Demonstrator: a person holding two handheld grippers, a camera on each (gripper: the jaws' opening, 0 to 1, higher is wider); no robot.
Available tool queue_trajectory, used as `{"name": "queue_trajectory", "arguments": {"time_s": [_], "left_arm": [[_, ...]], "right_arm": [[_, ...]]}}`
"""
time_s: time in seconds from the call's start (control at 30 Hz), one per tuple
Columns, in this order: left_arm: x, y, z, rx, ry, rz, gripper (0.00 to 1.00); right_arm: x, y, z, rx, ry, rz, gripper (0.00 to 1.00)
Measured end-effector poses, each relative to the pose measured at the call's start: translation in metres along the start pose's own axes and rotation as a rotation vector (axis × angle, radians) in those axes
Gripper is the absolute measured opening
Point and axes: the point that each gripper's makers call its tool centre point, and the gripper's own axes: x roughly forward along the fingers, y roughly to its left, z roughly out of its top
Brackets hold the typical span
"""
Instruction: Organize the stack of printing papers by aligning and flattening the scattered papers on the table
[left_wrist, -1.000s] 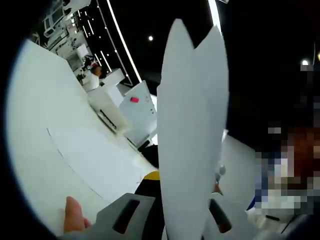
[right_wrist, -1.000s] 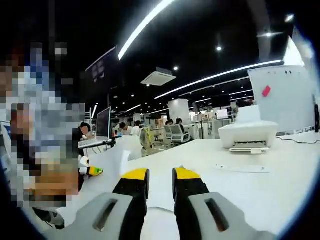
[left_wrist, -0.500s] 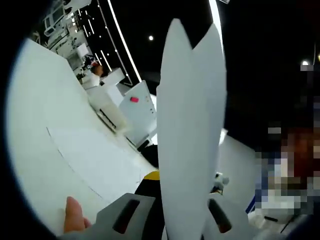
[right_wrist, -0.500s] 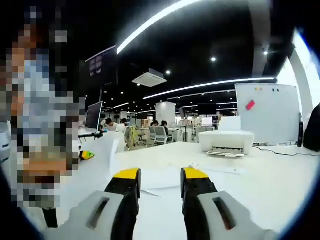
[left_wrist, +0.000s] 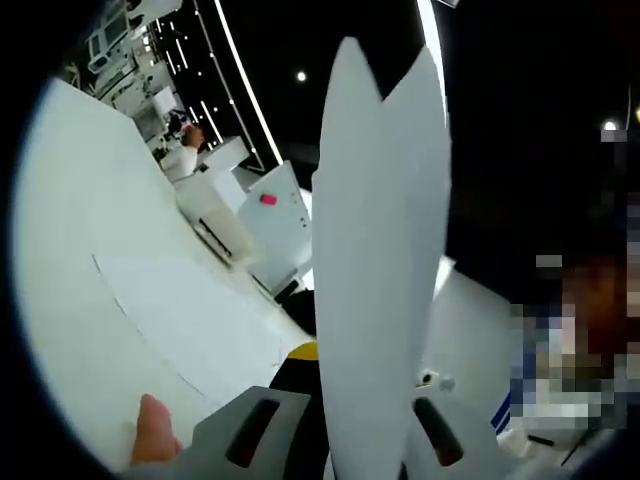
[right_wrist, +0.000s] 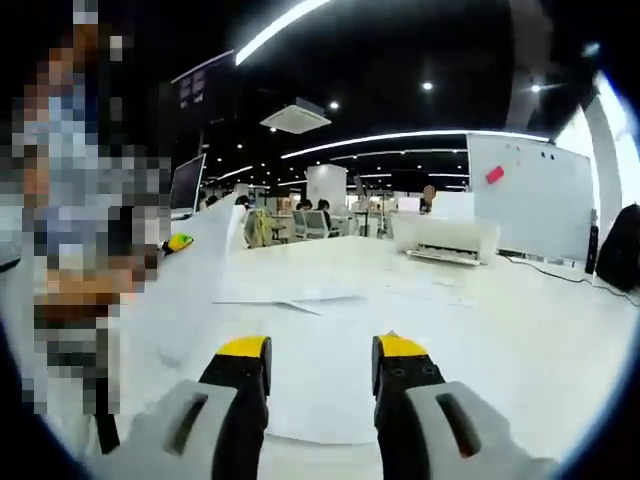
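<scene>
While left tongs (left_wrist: 350, 400) grip upright papers (left_wrist: 380, 250) | right tongs (right_wrist: 315, 350) gape empty | loose sheets (right_wrist: 290, 297) on table (right_wrist: 520, 330)

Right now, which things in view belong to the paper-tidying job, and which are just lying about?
Job:
- paper stack gripped upright in the left gripper
- loose sheets on the table
- right gripper, open

Lying about:
- printer
- whiteboard
- monitor

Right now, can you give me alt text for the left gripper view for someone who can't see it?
The left gripper is shut on a stack of white paper, held edge-on up the middle of the view. Behind lie a white table with loose sheets and a white printer.
</scene>
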Motion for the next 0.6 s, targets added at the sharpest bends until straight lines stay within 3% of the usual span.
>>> {"name": "queue_trajectory", "arguments": {"time_s": [0.17,0.33,0.6], "left_arm": [[0.0,0.0,0.001,0.003,0.0,-0.001,0.06],[0.0,0.0,0.001,0.003,-0.003,-0.005,0.06],[0.001,-0.001,0.001,0.003,-0.003,-0.006,0.06]], "right_arm": [[-0.004,0.001,-0.027,0.004,0.066,-0.016,0.49],[-0.008,0.013,-0.053,0.002,0.128,-0.004,0.79],[-0.006,0.017,-0.06,0.016,0.145,0.016,0.87]]}}
